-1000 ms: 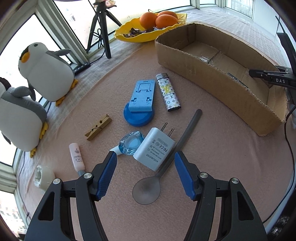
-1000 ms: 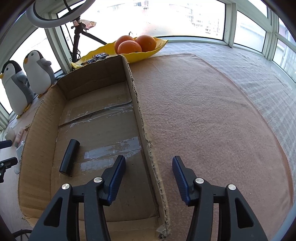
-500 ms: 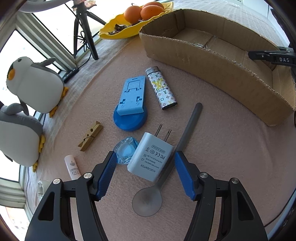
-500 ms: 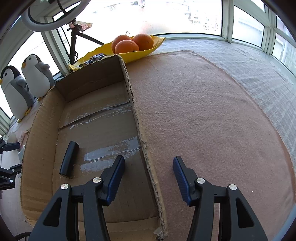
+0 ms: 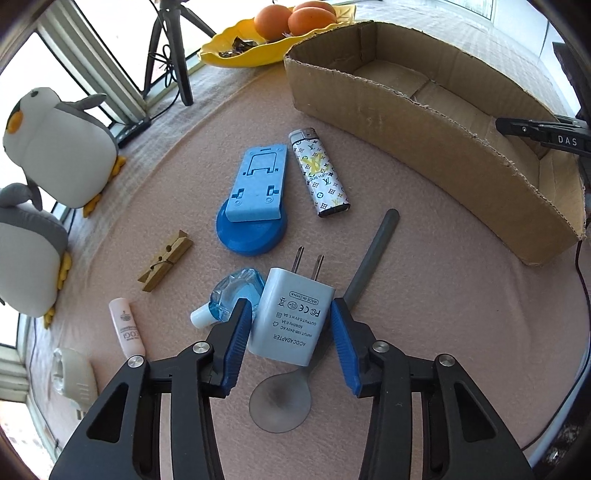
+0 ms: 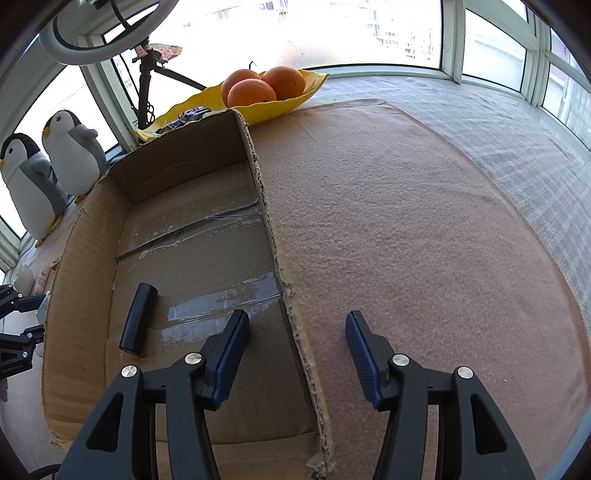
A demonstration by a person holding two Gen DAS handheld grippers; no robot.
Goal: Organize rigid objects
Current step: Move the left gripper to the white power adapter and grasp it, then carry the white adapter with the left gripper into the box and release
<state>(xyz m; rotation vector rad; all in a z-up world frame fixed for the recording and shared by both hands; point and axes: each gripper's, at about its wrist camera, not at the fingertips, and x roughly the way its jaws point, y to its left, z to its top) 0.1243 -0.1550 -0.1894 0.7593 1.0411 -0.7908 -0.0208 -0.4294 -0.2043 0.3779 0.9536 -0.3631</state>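
Note:
My left gripper (image 5: 290, 312) is open, its blue pads on either side of a white AC adapter (image 5: 291, 321) that lies on a grey spoon (image 5: 332, 321). Beside it lie a blue glass bottle (image 5: 232, 295), a patterned lighter (image 5: 319, 177), a blue phone stand (image 5: 256, 195), a wooden clothespin (image 5: 164, 260) and a pink tube (image 5: 125, 328). The cardboard box (image 5: 436, 129) stands at the right. My right gripper (image 6: 295, 321) is open and empty, straddling the box's right wall (image 6: 291, 295). A black cylinder (image 6: 138, 319) lies in the box.
Two plush penguins (image 5: 55, 122) sit at the left edge. A yellow dish of oranges (image 5: 273, 33) and a tripod (image 5: 173, 44) stand behind the box. A white tape dispenser (image 5: 70, 376) lies near left. The pink mat (image 6: 424, 240) stretches right of the box.
My left gripper has moved forward and down so that its pads now flank the adapter. My right gripper has barely moved.

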